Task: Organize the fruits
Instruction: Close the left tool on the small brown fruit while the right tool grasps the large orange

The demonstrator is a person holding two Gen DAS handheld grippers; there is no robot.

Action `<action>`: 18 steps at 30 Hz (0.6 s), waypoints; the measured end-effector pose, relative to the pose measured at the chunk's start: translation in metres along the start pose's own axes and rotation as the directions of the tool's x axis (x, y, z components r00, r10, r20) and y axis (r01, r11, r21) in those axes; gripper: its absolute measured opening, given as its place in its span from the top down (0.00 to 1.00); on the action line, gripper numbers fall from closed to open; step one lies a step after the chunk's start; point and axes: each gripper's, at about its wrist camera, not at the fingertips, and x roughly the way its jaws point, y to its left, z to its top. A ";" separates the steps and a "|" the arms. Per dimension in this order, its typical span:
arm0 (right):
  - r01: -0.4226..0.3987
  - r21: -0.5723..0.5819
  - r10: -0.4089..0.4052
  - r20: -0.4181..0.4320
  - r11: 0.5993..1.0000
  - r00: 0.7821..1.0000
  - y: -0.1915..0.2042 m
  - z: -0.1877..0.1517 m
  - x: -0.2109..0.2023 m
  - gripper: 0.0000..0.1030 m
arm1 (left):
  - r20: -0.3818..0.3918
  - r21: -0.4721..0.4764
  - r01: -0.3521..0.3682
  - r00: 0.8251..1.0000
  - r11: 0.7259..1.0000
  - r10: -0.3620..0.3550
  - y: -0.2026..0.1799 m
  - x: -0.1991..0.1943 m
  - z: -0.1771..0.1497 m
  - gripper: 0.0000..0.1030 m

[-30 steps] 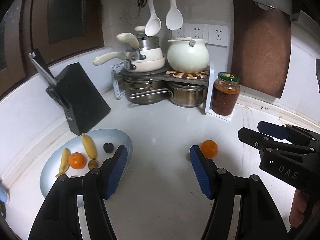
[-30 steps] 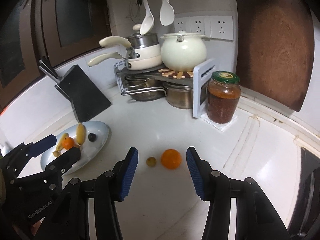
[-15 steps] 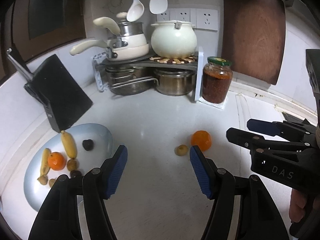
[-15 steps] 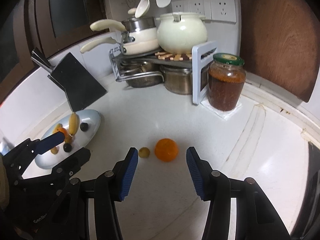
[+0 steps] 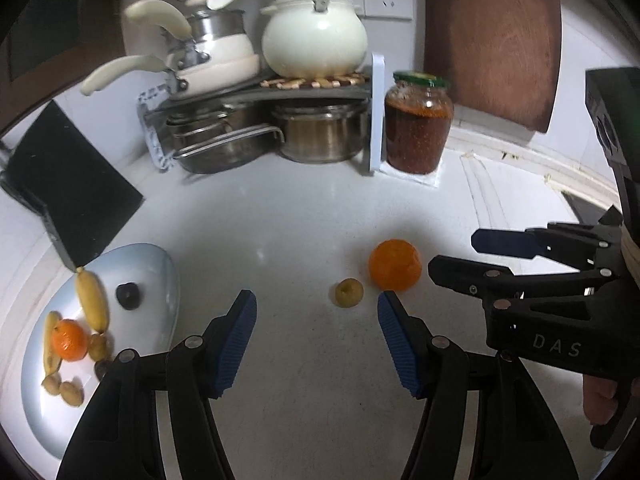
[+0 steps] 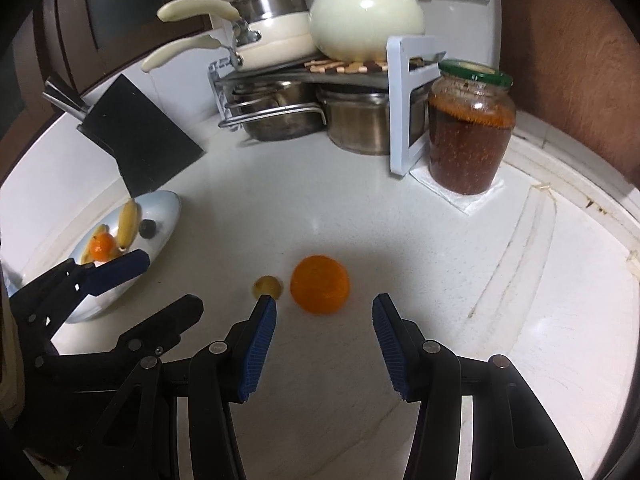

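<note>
Left gripper (image 5: pixel 316 340): jaws apart, nothing between them; they have just closed a little, with the small yellow fruit (image 5: pixel 349 293) just ahead.
Right gripper (image 6: pixel 324 340): jaws apart and empty, lined up on the orange (image 6: pixel 319 284).
Loose fruit: both on the counter (image 5: pixel 304 216), near centre, just beside each other.
Plate (image 5: pixel 154 268): far left, already holding bananas and other fruit.
Risk: the two grippers crowd one spot; a finger could knock the round orange rolling.
Cause: fruits too close together.
</note>
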 end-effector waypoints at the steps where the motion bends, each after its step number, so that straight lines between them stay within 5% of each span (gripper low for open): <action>1: 0.001 -0.004 -0.001 -0.004 1.000 1.000 -0.001 0.000 0.004 0.50 | -0.007 0.007 0.003 1.000 1.000 -0.003 0.000 0.004 0.000 0.40; 18: -0.077 -0.030 0.075 -0.056 0.997 0.996 -0.007 0.009 0.040 0.50 | -0.087 0.061 0.075 0.994 0.995 -0.069 -0.008 0.049 0.007 0.47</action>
